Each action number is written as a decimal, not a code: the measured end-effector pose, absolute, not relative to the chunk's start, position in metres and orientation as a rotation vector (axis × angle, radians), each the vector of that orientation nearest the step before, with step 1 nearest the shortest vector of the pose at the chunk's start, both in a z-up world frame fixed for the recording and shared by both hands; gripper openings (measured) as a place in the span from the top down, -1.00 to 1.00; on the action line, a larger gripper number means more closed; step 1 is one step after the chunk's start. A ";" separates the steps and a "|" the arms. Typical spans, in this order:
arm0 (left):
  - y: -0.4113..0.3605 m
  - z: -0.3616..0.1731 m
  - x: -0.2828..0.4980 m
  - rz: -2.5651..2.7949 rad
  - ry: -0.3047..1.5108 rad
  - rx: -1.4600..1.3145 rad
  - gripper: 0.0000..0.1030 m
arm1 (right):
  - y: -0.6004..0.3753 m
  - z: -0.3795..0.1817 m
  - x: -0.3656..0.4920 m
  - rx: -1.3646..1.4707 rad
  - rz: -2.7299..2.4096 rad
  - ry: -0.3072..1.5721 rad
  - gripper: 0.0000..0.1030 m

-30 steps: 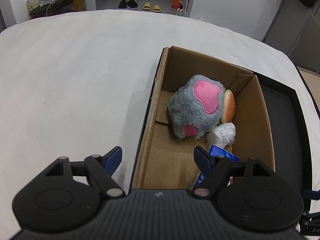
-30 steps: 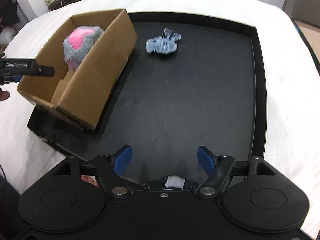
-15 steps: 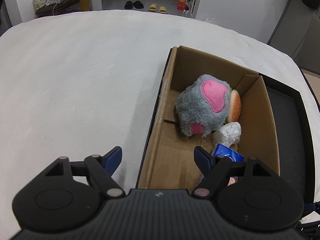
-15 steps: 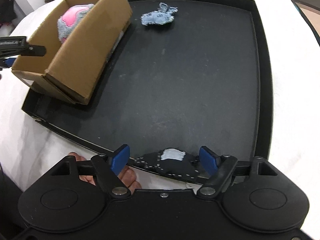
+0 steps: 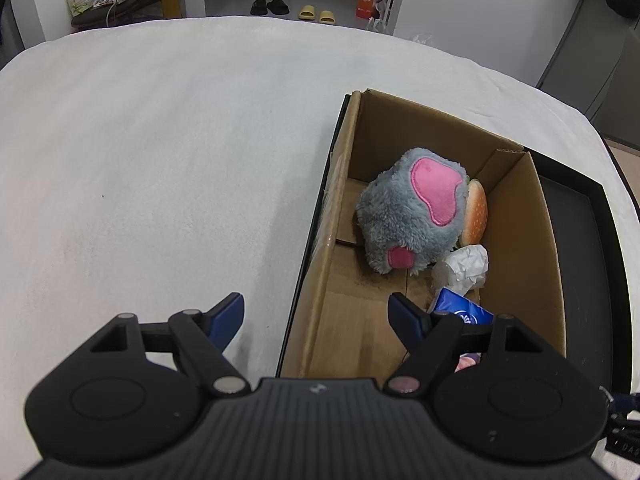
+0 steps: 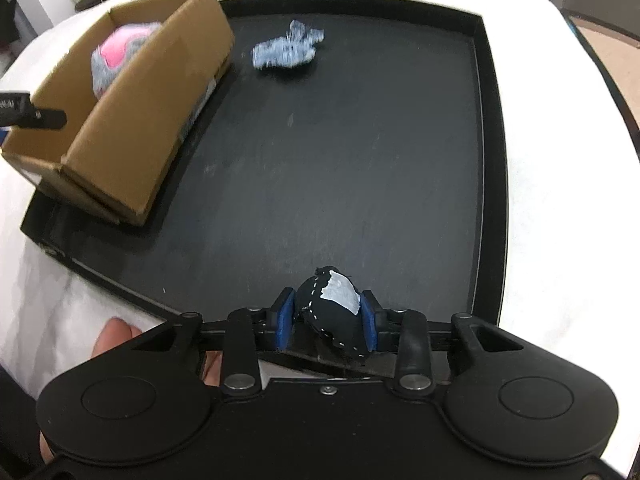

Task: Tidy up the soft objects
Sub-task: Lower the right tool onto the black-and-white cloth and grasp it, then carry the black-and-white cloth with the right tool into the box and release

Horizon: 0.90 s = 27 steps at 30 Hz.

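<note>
The right gripper (image 6: 326, 322) is closing its jaws on a dark blue soft toy (image 6: 334, 316) with white stitching; the blue pads press on both sides of it, at the near edge of the black tray (image 6: 490, 160). Only the right wrist view shows this toy and a light blue fluffy piece (image 6: 286, 50) lying far on the tray. The left gripper (image 5: 316, 314) hangs with jaws wide apart and holds nothing, above the cardboard box (image 5: 538, 240). Inside the box lie a grey and pink plush (image 5: 412, 210), a burger toy (image 5: 475, 212), crumpled white paper (image 5: 464, 266) and a blue packet (image 5: 460, 312).
</note>
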<state>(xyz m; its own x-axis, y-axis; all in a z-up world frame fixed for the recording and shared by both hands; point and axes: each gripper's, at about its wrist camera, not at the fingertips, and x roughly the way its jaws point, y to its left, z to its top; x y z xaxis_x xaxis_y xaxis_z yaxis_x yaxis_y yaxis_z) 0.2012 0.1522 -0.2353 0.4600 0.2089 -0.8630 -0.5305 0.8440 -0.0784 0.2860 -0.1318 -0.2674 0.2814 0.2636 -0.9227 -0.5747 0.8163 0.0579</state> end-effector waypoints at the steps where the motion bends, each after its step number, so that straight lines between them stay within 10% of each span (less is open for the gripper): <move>1: 0.153 -0.235 0.201 0.468 0.995 -0.360 -0.51 | -0.131 -0.265 0.287 -0.311 0.577 1.144 0.34; 27: 0.168 -0.236 0.201 0.446 1.010 -0.380 -0.51 | -0.067 -0.220 0.307 -0.235 0.724 0.910 0.34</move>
<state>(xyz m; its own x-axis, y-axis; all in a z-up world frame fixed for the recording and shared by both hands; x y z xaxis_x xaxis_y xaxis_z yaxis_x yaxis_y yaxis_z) 0.2011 0.1680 -0.2363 0.4567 0.1800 -0.8712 -0.5220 0.8472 -0.0986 0.3065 -0.0666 -0.2201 0.3992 0.4709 -0.7867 -0.6606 0.7427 0.1095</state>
